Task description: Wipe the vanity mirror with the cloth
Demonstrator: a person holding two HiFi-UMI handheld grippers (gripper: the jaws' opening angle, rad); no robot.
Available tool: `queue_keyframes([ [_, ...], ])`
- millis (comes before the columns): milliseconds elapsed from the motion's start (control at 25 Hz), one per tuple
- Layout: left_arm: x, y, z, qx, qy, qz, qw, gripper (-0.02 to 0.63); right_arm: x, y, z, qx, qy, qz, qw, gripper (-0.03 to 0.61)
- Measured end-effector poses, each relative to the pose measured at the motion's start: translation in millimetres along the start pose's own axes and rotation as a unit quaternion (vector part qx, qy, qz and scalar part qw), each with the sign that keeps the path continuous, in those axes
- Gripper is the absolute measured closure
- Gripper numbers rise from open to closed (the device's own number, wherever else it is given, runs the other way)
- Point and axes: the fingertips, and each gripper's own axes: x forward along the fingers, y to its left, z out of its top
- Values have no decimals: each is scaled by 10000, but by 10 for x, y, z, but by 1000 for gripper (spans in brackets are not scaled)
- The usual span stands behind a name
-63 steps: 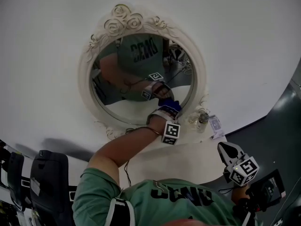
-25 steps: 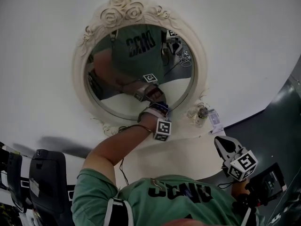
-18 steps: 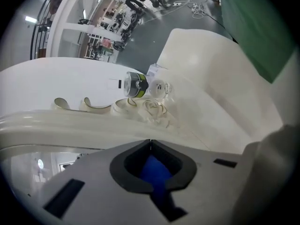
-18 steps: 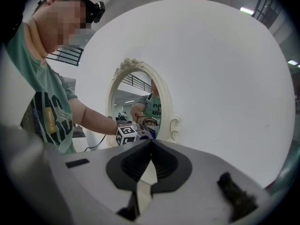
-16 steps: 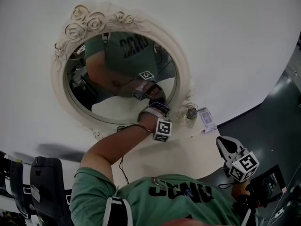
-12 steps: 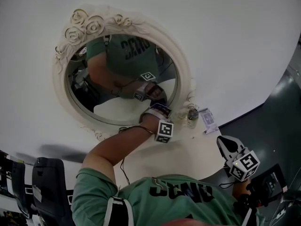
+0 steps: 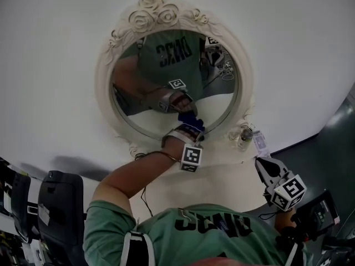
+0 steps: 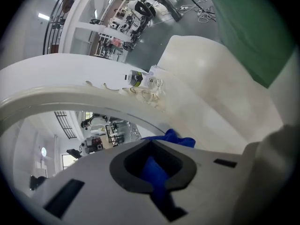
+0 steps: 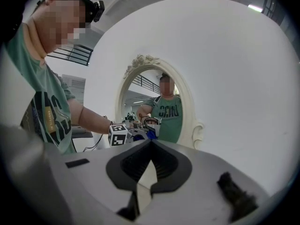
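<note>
Left gripper: we hold it low of centre in the head view, its jaws clamped on the blue cloth. The left gripper view shows the cloth filling the slot between the pads and bunching out past the tips.
Cloth: it is pressed to the lower part of the mirror glass, a little right of the middle and just above the bottom rim.
Mirror: a round glass in a cream carved frame with roses at the top, standing against the white wall in the upper centre of the frame.
Right gripper: we keep it at the lower right, well apart from the mirror. Its jaws are drawn together with only a thin pale slit between them, and nothing is in them.
Nearby: a small bottle and a card stand on the pale table just right of the frame's foot.
Step in hand: we judge the wiping is under way, on the low part of the glass.
Next move: we would keep the clamp firm and the cloth flat on the glass, then sweep it up and across towards the upper left. We should stay off the carved rim and clear of the bottle. We cannot tell which parts are already clean.
</note>
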Motion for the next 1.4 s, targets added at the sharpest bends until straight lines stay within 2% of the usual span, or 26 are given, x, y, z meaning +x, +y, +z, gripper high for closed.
queue_keyframes([
  [200, -468, -344, -720, -183, 301, 73, 9994, 598, 422, 618, 208, -188, 0, 268, 9995, 566],
  [400, -825, -629, -1418, -83, 698, 121, 9974, 598, 765, 1215, 308, -375, -66, 539, 9978, 566],
  [600, -852, -848, -1773, 11, 922, 80, 9957, 598, 944, 1569, 346, -383, 35, 533, 9978, 566],
  [760, -698, -922, -1726, -8, 906, -24, 9959, 598, 879, 1608, 284, -421, 125, 516, 9977, 566],
  [1000, -208, -1080, -1452, -64, 900, -419, 9950, 598, 519, 1142, 126, -310, 248, 242, 9989, 566],
  [1200, 248, -1139, -973, -459, 733, -683, 9939, 598, 159, 646, 17, -289, 460, 31, 9985, 566],
  [1400, 707, -921, -312, -743, 421, -721, 9937, 598, -91, 133, -107, -212, 552, -80, 9982, 566],
])
